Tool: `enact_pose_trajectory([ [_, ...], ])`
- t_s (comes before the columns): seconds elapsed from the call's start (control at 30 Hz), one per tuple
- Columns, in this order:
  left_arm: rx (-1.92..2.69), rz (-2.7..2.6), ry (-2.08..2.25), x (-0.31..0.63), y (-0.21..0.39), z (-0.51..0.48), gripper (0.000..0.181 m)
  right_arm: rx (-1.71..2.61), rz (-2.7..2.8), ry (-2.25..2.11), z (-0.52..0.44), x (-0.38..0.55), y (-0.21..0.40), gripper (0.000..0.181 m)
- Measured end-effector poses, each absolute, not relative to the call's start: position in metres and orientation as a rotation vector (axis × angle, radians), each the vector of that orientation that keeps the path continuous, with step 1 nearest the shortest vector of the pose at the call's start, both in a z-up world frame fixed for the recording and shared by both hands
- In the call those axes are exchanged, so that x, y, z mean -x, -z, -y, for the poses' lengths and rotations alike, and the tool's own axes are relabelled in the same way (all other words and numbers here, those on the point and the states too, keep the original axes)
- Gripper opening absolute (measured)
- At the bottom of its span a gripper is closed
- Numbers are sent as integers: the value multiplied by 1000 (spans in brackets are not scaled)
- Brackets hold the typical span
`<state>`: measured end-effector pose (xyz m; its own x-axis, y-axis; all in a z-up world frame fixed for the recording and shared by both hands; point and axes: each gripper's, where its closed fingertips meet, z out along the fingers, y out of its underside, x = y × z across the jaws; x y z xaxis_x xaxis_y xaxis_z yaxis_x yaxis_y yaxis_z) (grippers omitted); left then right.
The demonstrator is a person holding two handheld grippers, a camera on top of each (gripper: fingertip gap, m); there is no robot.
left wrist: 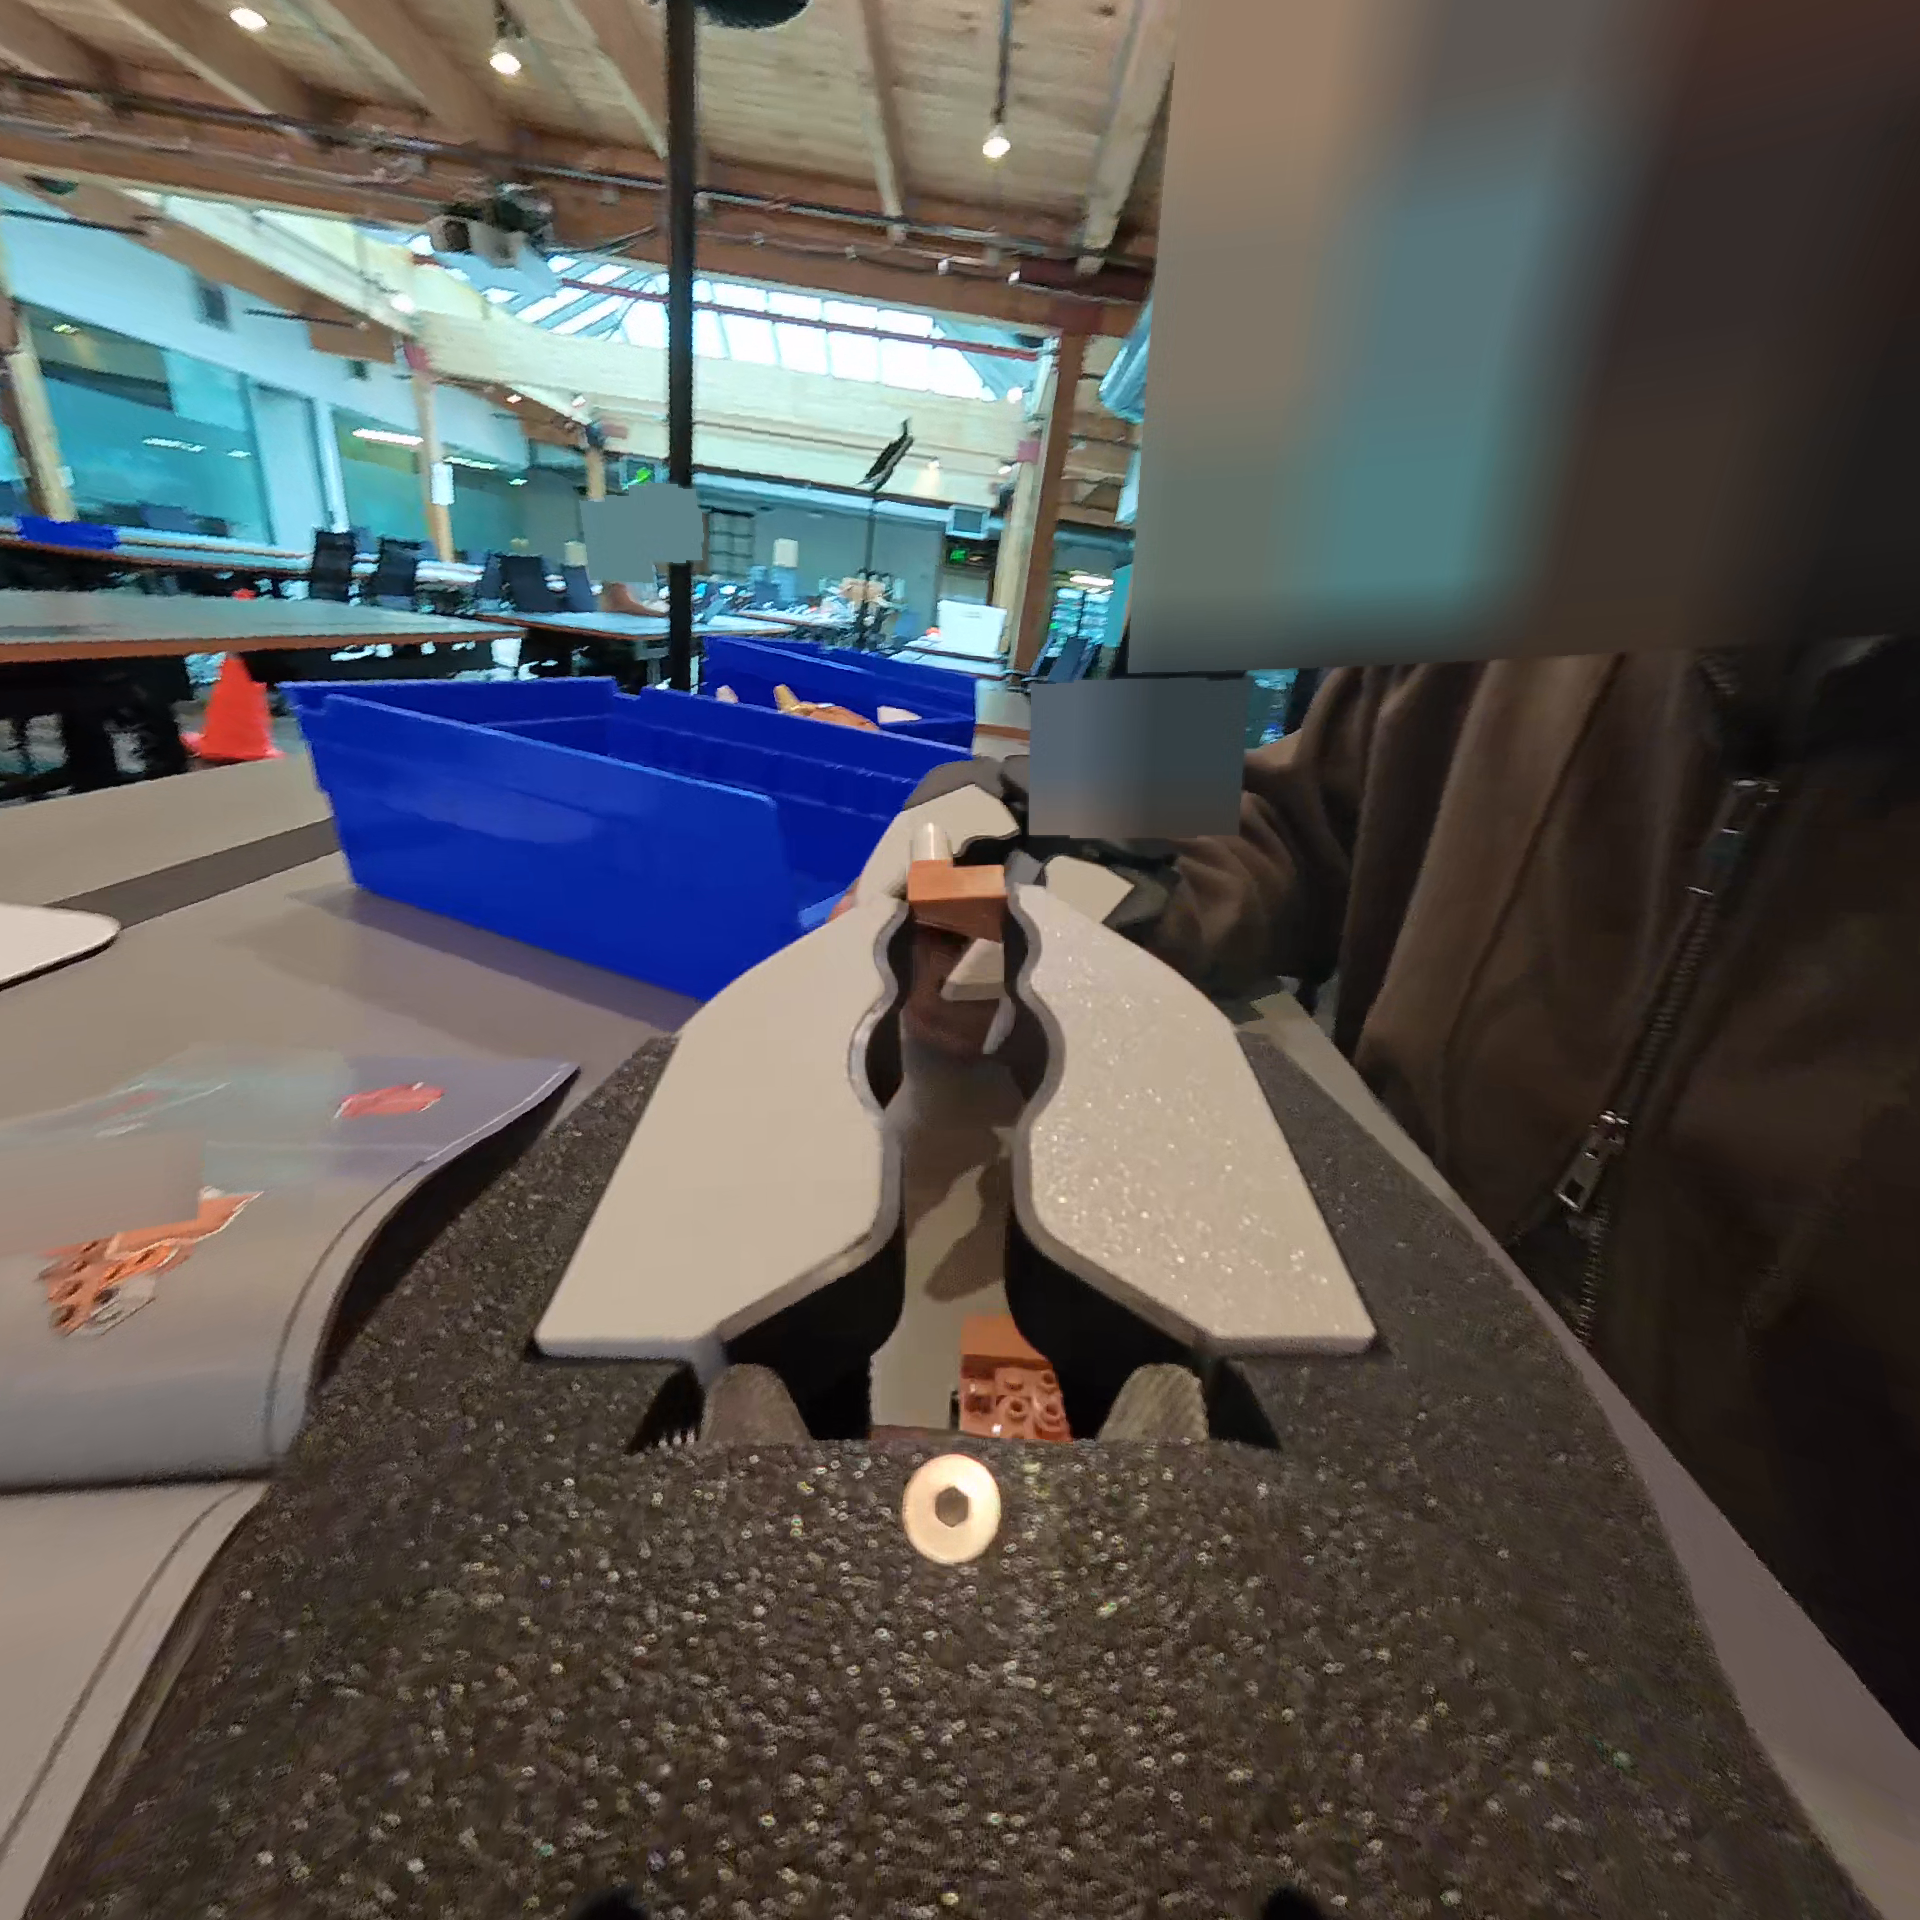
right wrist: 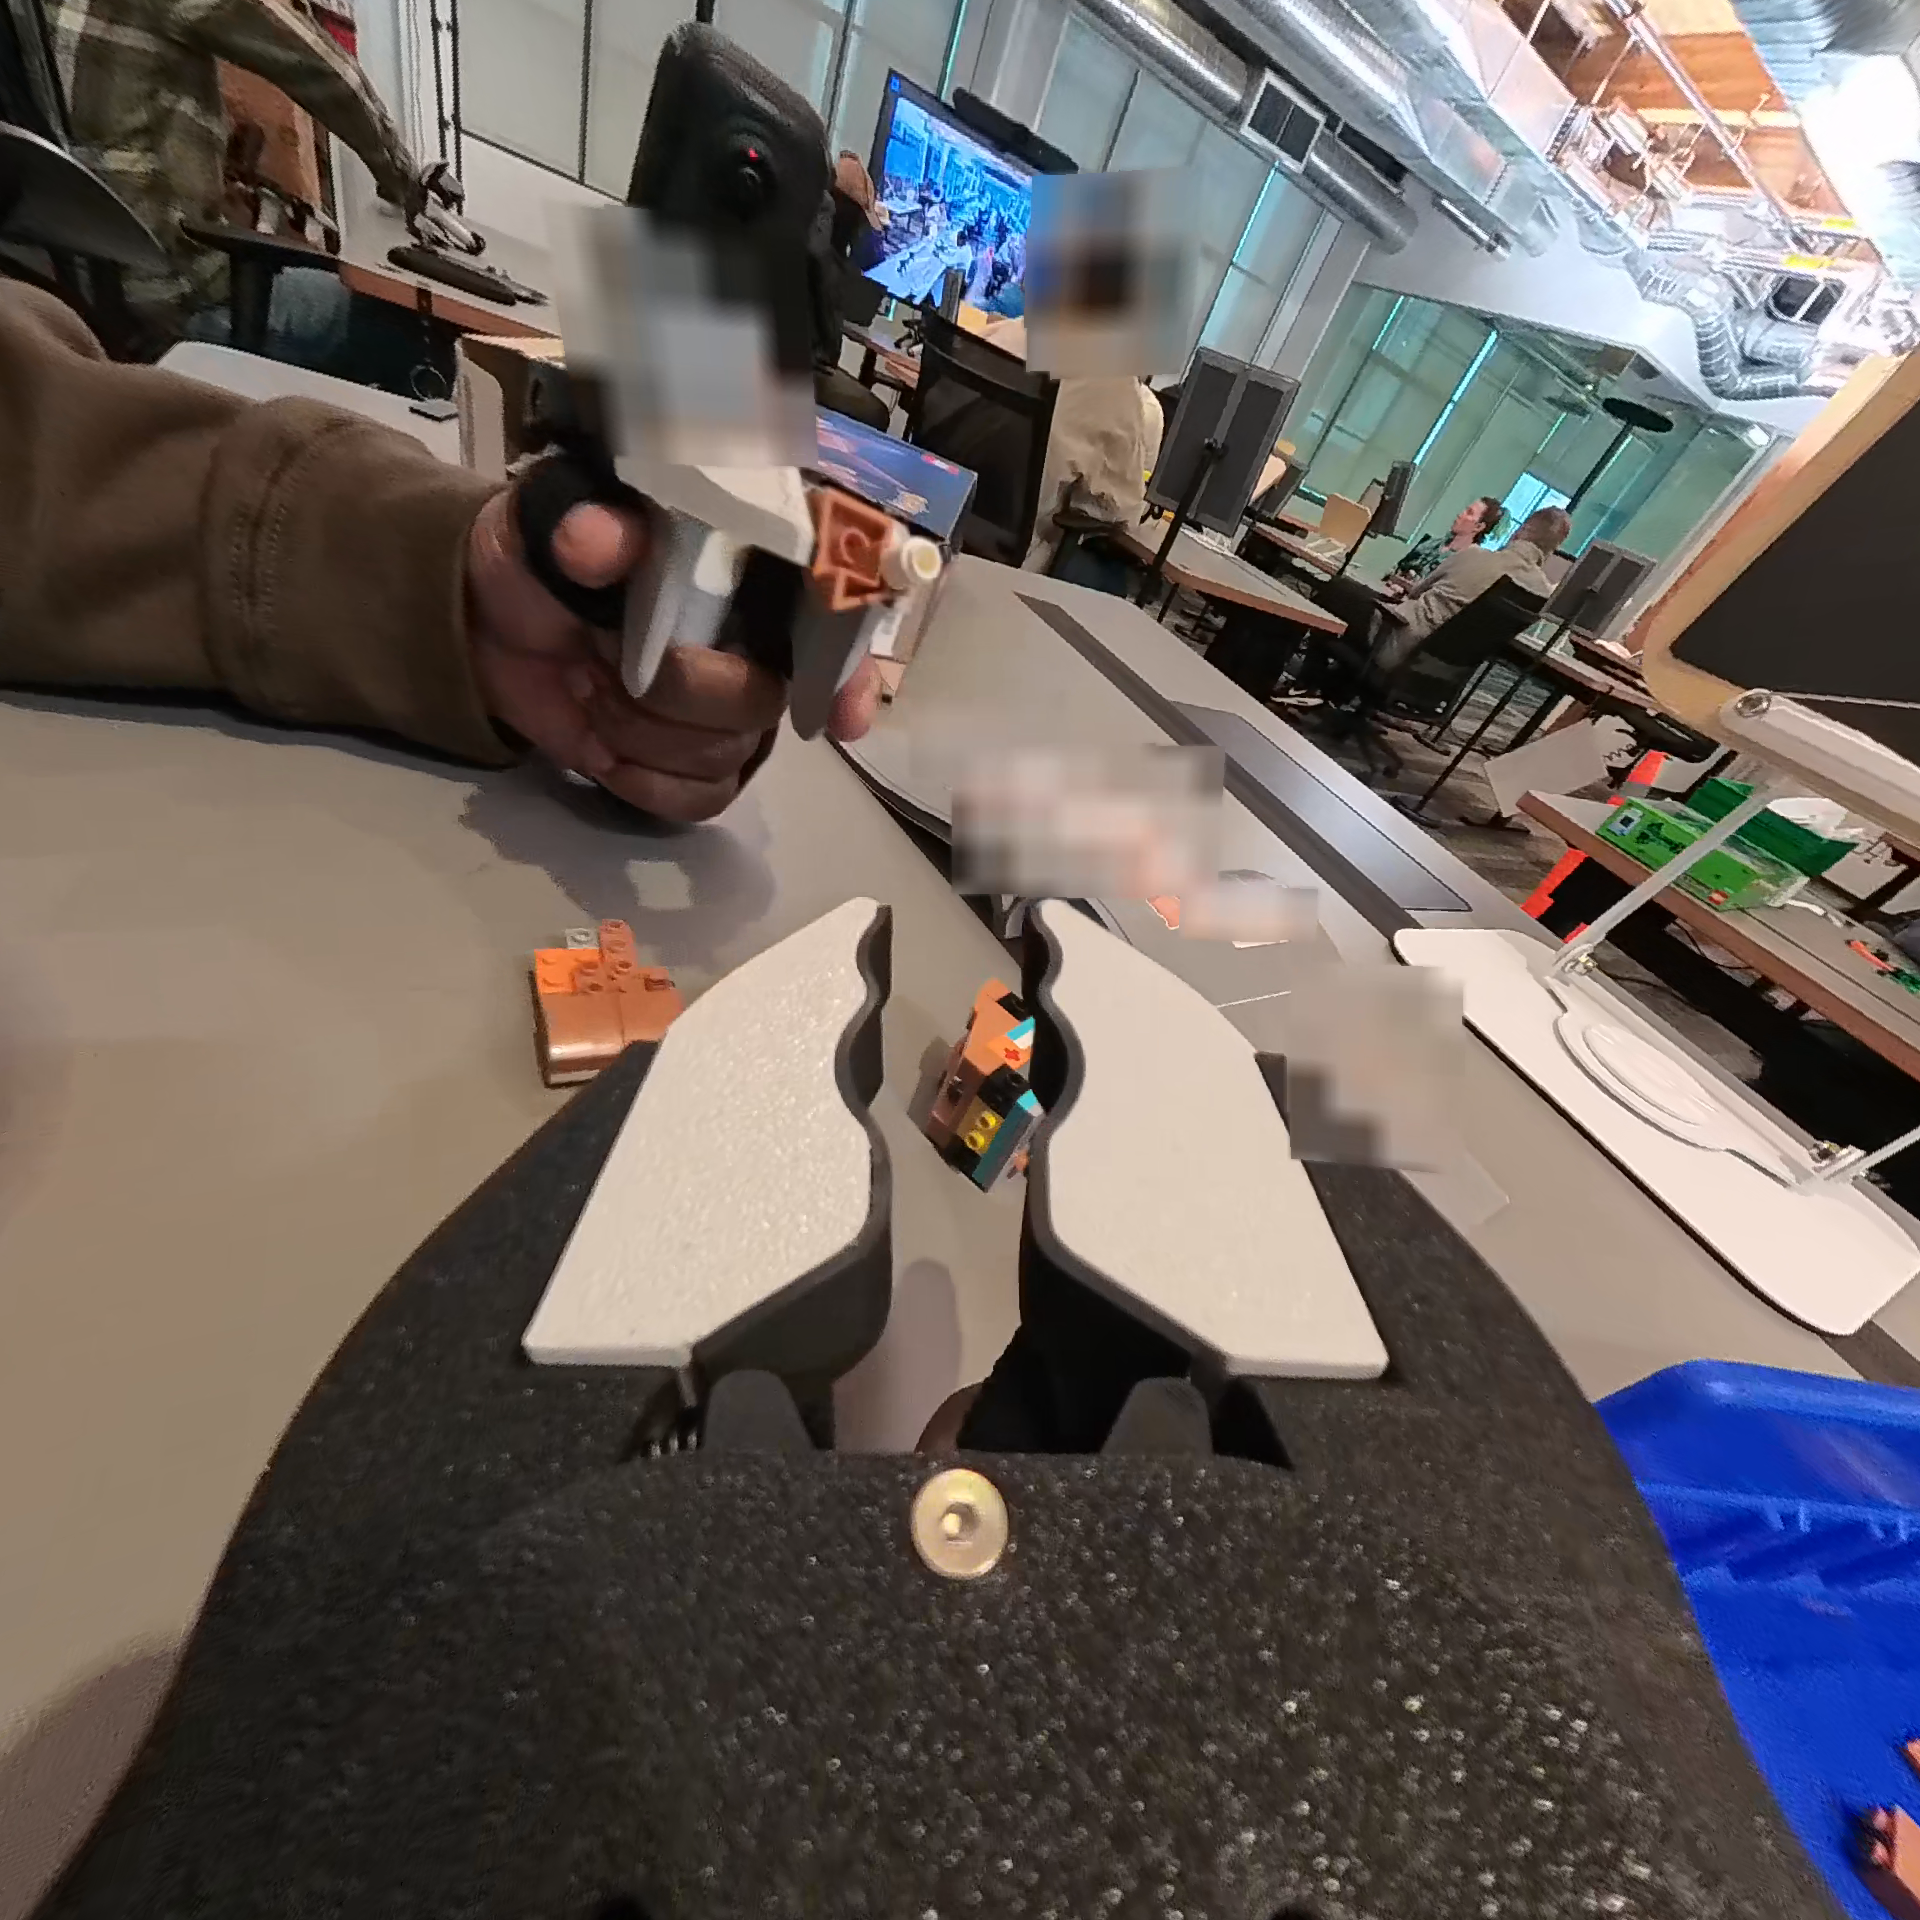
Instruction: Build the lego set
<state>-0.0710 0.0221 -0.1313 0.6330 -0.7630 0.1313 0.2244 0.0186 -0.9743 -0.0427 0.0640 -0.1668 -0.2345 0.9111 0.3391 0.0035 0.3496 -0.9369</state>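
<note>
My left gripper [left wrist: 956, 904] is shut on a small orange Lego piece [left wrist: 954, 891] with a white peg [left wrist: 928, 837] on it, held up above the grey table. The right wrist view shows the same gripper [right wrist: 831, 582], in a person's hand, with the orange piece [right wrist: 854, 559] at its tips. My right gripper [right wrist: 958, 925] is open and empty, low over the table. A small multicoloured Lego assembly [right wrist: 982, 1086] lies on the table between its fingers. An orange and brown brick assembly [right wrist: 597, 1003] sits to the left; it also shows under the left gripper [left wrist: 1013, 1392].
An open instruction booklet [left wrist: 208, 1195] lies at the left. Blue bins [left wrist: 582, 821] stand behind it, and one bin corner [right wrist: 1787, 1558] is by my right gripper. A white lamp base [right wrist: 1662, 1143] sits at the right. A person's brown sleeve [right wrist: 239, 540] rests on the table. Some 7 centimeters of space lies between my two pairs of fingers.
</note>
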Motion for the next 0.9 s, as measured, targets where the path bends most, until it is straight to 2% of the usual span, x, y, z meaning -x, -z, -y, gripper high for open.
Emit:
enact_pose_trajectory([
  [0.9,1174,-643,978,51,119,7,17,774,1546,-1160,-52,40,160,22],
])
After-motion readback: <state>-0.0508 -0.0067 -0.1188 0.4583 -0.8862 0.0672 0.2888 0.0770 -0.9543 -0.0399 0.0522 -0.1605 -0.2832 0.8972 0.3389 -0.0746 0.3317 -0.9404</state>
